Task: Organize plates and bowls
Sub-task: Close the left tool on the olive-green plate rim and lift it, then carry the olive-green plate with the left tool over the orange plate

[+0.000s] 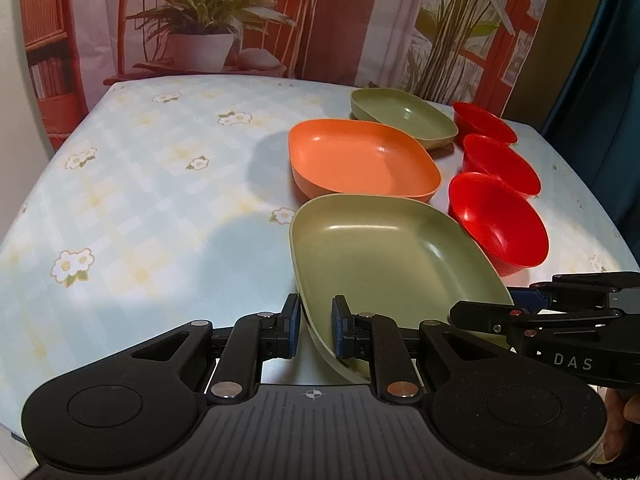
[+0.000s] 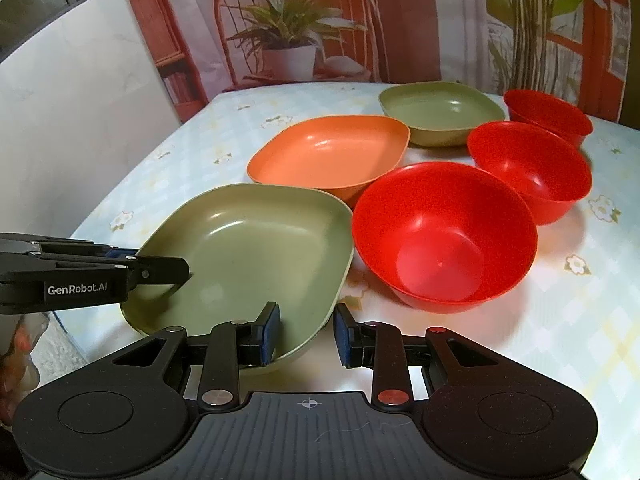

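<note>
The left tongs [image 1: 316,330] are reaching in at the bottom of the left view, straddling the near green plate's [image 1: 396,256] rim with one pad each side, gripping it. The right tongs [image 2: 307,334] are sitting low in the right view, spread apart around the same plate's [image 2: 248,256] corner, pads not pressing. Behind, on the flowered worktop [image 1: 140,184], an orange plate [image 1: 360,160], another green plate [image 1: 404,118] and three red bowls [image 2: 444,236] are lining up toward the upper right.
</note>
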Demonstrator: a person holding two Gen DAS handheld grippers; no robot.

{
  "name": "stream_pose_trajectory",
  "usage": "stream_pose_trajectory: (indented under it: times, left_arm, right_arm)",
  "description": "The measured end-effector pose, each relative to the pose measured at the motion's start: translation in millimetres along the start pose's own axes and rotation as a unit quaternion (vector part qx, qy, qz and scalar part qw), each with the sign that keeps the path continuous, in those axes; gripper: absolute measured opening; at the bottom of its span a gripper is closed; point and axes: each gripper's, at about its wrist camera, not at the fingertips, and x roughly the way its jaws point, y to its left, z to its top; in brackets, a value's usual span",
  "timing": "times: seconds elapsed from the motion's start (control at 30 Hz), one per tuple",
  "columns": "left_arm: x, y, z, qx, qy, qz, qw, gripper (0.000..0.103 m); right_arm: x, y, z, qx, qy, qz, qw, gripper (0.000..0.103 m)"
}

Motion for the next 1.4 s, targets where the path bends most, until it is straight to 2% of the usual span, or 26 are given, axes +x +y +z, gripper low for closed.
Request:
stream_pose_trajectory:
  times: [0.57,0.97,1.4]
  left_arm:
    - [-9,7,-2,-0.007,-0.012,-0.003,0.9999,0.018]
    - [-18,16,11,-0.016,-0.034,-0.002,0.9993,0.018]
    - [-18,31,41,-0.02,-0.053,0.003,0.9984,0.018]
  right_arm:
    - [-6,6,0,-0.011,-0.014,-0.002,1.0,0.027]
    - [-9,15,19,-0.021,-0.03,0.005,0.999,0.027]
    - [1,21,56,-0.031,-0.056,0.012,0.998,0.027]
